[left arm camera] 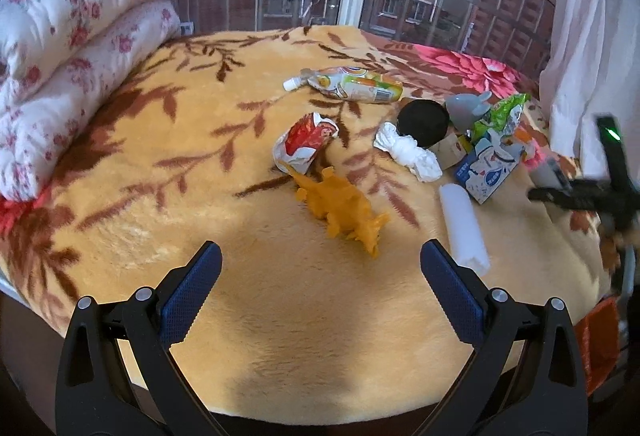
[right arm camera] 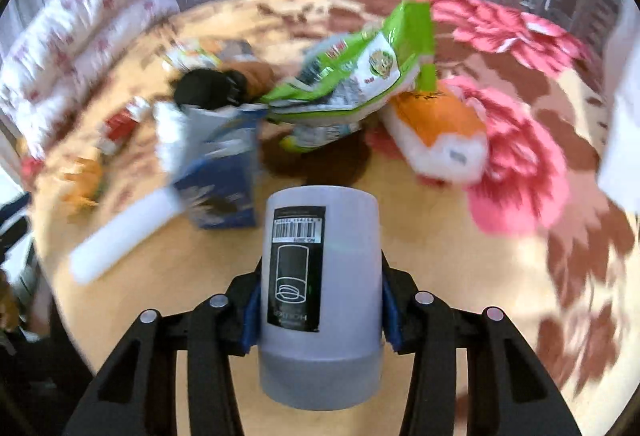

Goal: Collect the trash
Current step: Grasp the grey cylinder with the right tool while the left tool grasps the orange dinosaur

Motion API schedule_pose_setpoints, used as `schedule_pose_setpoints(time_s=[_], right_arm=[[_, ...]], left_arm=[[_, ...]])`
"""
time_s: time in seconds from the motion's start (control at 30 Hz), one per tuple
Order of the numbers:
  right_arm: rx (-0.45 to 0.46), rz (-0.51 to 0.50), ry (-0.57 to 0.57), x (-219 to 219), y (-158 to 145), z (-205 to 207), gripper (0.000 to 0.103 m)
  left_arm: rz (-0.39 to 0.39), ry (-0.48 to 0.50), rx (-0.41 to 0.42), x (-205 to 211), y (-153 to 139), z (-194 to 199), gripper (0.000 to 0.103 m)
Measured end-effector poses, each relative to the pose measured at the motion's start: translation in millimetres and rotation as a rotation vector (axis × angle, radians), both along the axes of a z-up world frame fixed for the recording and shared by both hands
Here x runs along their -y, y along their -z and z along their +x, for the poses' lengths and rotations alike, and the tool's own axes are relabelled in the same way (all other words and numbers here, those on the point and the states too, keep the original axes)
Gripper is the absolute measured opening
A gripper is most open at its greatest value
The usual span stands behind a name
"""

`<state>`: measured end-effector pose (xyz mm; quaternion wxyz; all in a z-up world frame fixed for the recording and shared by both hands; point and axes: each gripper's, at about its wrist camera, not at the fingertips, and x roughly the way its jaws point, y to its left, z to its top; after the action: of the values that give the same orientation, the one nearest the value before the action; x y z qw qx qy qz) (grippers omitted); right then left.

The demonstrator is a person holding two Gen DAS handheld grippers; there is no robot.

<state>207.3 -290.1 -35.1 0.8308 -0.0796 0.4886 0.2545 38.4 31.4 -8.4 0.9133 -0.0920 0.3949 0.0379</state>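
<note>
The right gripper (right arm camera: 320,312) grips a grey cylinder (right arm camera: 320,300) with a black barcode label, its blue pads pressed against both sides, and holds it above the yellow leaf-print blanket (left arm camera: 280,316). No earlier picture is given, so only the clamped hold can be told.

The left gripper (left arm camera: 320,276) hangs over a bare stretch of the blanket with its fingers spread wide and nothing between them.

The trash lies scattered on the blanket, and the orange toy dinosaur (left arm camera: 340,208) in its middle serves as the landmark. Touching the dinosaur's far end is a crumpled red and white wrapper (left arm camera: 306,144). Further beyond the dinosaur lies a drink pouch (left arm camera: 352,84) with a white cap. To the dinosaur's right lies a white foam roll (left arm camera: 464,224), and behind that a blue and white milk carton (left arm camera: 486,172). A crumpled white tissue (left arm camera: 408,152) sits beyond the dinosaur to the right, just beside a round black object (left arm camera: 424,120). A green snack bag (left arm camera: 500,112) stands behind the carton.

A folded floral quilt (left arm camera: 80,36) is well to the dinosaur's left.
</note>
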Motion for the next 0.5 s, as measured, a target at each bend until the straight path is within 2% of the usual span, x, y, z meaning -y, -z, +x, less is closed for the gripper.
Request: schedule_pose_setpoints(time_s=[0.17,0.27,0.37,0.43,0.5], right_arm=[[0.061,0.115,0.029,-2,-15,-64,0.046],[0.058,0.184,0.022,-11,-16,-90,0.046],[0.055,0.207,0.002,-24,-14,-110,0.046],[0.054,0.212,-0.005,-30,-12,-119,0.046],[0.045,0.231,-0.006,-31,-10,-123,0.046]], left_arm=[[-0.049,-0.02,-0.031,8,3,30,0.097],[-0.017,-0.049,-0.06,16,11,51,0.097],[0.03,-0.069,-0.109,21,26,73,0.097],[0.027,-0.085,-0.134,20,39,82,0.096],[0.019,-0.107,-0.131,17,48,88,0.091]])
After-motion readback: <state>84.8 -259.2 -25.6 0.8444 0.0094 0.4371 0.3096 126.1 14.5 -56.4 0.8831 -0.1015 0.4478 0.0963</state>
